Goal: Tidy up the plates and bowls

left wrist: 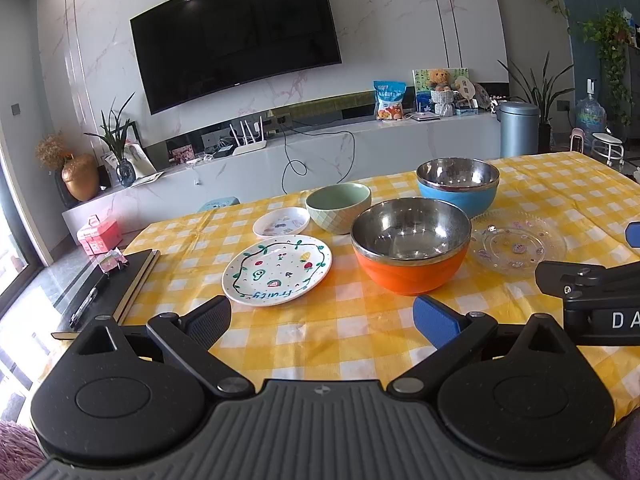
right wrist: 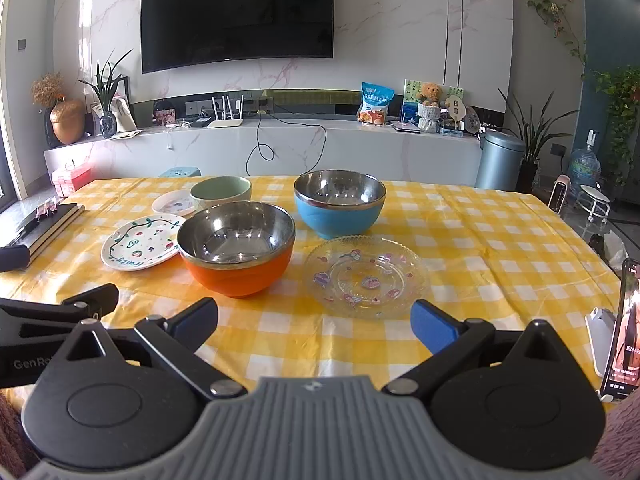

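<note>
on the yellow checked tabletop (right wrist: pixel 500 248) six dishes sit spread out, none stacked yet. three bowls: an orange bowl (right wrist: pixel 237 249) nearest, a blue bowl (right wrist: pixel 339 204) behind it to the right, a green bowl (right wrist: pixel 221 193) behind it to the left. three plates: a fruit-painted plate (right wrist: pixel 141 247) left of the orange bowl, a small white plate (right wrist: pixel 173 202) touching or just beside the green bowl, and a clear glass plate (right wrist: pixel 366 276) right of the orange bowl. the left gripper (left wrist: pixel 322 322) and the right gripper (right wrist: pixel 314 326) both hover low at the near edge, fingers spread wide and grasping nothing. this looks like the very start: no dish is picked yet. the glass plate lies closest ahead of the right gripper, the painted plate ahead of the left. a likely next move is reaching forward to pinch a rim; thin plate edges lying flat call for a low, angled approach.
</note>
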Demonstrator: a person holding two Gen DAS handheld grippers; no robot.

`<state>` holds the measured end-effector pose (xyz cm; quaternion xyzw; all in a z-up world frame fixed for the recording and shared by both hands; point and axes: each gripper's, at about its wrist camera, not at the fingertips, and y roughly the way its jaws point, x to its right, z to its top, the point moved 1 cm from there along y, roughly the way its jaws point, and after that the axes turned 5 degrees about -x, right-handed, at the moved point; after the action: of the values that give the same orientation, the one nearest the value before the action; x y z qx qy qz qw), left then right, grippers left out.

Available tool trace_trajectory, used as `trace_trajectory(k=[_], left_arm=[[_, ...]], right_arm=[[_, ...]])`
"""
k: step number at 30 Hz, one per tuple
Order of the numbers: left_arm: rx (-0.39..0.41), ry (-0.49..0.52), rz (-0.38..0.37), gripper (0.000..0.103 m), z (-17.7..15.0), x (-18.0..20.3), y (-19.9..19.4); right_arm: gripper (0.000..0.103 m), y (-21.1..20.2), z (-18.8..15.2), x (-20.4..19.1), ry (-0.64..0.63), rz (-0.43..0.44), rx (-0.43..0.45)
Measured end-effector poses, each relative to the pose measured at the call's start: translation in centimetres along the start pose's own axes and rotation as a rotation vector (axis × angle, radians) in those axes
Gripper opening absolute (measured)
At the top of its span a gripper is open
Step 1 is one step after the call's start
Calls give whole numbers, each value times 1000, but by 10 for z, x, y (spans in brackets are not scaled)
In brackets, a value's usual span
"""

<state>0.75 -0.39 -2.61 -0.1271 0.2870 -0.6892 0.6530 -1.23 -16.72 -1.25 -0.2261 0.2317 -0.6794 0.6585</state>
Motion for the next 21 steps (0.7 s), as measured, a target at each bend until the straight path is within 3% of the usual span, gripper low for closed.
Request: trace_trajectory(k=[21], left_arm=[[-8, 1, -4, 103, 1, -1, 0]], right_arm=[[100, 1, 0, -1, -2, 1, -9]])
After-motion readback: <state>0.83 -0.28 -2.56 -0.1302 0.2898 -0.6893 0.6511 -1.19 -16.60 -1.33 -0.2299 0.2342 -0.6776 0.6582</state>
